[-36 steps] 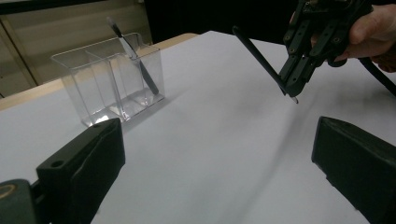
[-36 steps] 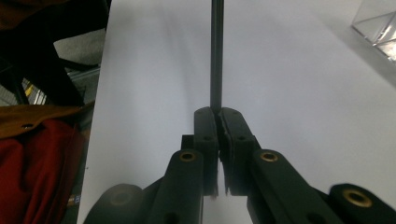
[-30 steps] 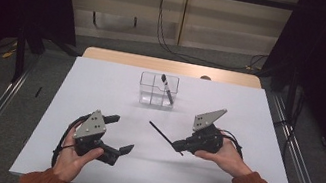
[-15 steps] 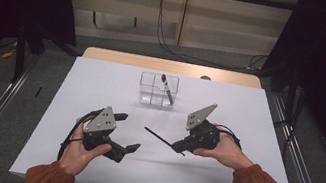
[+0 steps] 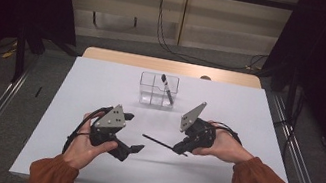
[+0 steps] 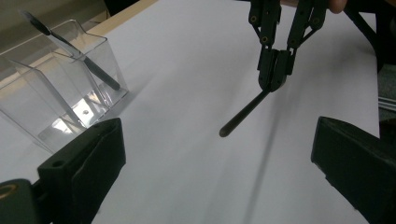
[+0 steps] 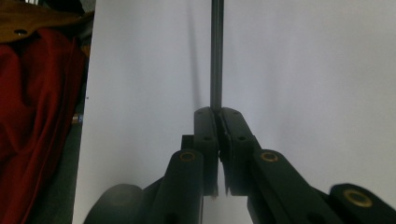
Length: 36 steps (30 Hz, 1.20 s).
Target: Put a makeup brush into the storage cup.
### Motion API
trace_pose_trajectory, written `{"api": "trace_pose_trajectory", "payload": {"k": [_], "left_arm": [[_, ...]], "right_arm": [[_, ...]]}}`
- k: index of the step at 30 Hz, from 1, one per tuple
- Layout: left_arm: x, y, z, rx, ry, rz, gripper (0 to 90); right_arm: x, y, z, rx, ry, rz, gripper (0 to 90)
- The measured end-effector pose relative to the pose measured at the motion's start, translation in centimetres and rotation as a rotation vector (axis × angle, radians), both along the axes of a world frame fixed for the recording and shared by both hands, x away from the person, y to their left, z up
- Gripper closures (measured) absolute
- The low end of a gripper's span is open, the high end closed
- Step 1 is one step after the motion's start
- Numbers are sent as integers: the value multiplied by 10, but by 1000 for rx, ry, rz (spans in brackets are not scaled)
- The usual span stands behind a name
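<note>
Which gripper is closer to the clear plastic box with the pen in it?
Right. The right gripper, clamped on a dark pen, sits just in front of the clear box; the left gripper is farther back and left.

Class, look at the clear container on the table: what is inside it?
The clear container holds one dark pen, leaning in a right-hand compartment. Its other compartments look empty; nothing is hidden.
</note>
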<state>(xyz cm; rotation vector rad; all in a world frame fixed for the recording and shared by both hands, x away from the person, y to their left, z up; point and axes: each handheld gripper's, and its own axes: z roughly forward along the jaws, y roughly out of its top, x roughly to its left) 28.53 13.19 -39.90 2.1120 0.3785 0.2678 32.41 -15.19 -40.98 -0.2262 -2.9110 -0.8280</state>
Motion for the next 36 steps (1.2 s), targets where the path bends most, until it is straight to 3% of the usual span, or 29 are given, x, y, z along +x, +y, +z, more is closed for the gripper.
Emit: {"api": "trace_pose_trajectory", "payload": {"k": [1,12,20,24,29,36], "left_arm": [[0,-1,0,7,19,-14,30],[0,-14,4,116,43,-92,36],[1,-24,3,179,66,-123,43],[3,-28,4,237,74,-146,54],[5,-33,3,267,85,-152,56],[12,-37,-4,325,155,-190,52]], "right_arm": [[0,0,1,-11,-5,4,860],[-4,5,7,-127,-11,51,860],[-4,12,4,-204,-13,86,860],[-3,15,4,-224,-10,106,860],[-2,20,4,-256,-3,122,860],[-1,25,4,-282,13,140,860]]}}
